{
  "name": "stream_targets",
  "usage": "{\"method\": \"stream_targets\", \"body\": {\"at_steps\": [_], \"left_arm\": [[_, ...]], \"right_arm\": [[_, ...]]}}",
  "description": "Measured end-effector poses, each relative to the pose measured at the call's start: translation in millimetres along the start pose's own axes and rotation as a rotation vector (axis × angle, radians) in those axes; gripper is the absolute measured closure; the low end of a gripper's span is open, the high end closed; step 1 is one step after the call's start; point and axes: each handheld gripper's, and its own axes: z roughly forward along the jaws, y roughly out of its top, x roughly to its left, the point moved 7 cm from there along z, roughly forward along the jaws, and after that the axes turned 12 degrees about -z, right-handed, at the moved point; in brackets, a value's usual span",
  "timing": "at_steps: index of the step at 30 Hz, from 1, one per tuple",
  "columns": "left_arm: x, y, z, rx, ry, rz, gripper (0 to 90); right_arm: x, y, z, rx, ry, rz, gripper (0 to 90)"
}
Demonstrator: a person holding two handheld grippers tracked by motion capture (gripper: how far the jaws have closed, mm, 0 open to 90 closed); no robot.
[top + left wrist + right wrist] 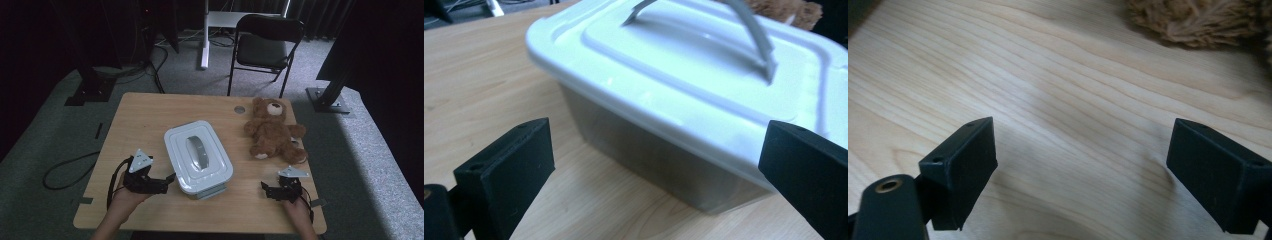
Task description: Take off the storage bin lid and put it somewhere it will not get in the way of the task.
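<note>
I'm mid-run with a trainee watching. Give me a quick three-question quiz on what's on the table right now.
1. True or false: the lid is on the plastic box.
2. Which gripper is nearer the box? A) left gripper B) right gripper
3. What soft toy lies at the table's far right?

Key:
1. True; the handle lies on top, untouched.
2. A; its open jaws face the box's side, holding nothing.
3. A brown teddy bear; the right gripper, also open, is over bare wood short of it.
</note>
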Motion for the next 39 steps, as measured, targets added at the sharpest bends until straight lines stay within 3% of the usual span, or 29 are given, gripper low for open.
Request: {"method": "stream_targets", "body": {"at_steps": [8,12,18,29,33,39], "left_arm": [[-22.5,18.1,9.8,0.005,-0.054,0.042,2.0],[-33.0,26.0,16.2,-0.01,-0.08,0.072,5.7],[-39.6,34.6,31.4,0.012,-0.098,0.071,5.8],[-51.2,42.0,53.1,0.066,-0.137,0.086,5.8],[-52.3,46.0,61.1,0.067,-0.143,0.053,5.8],[-53.9,47.2,70.1,0.106,-0.138,0.058,5.9]], "right_arm": [[-10.7,-3.8,-1.4,0.007,-0.033,0.02,11.9],[-11.2,-4.2,-1.0,0.008,-0.02,0.02,11.9],[-12.3,-5.2,1.3,0.038,-0.04,0.02,11.9],[-11.9,-5.1,1.3,0.036,-0.045,0.017,12.0],[-12.4,-5.2,1.5,0.038,-0.041,0.023,11.9],[-12.5,-5.3,1.4,0.038,-0.04,0.024,12.0]]}}
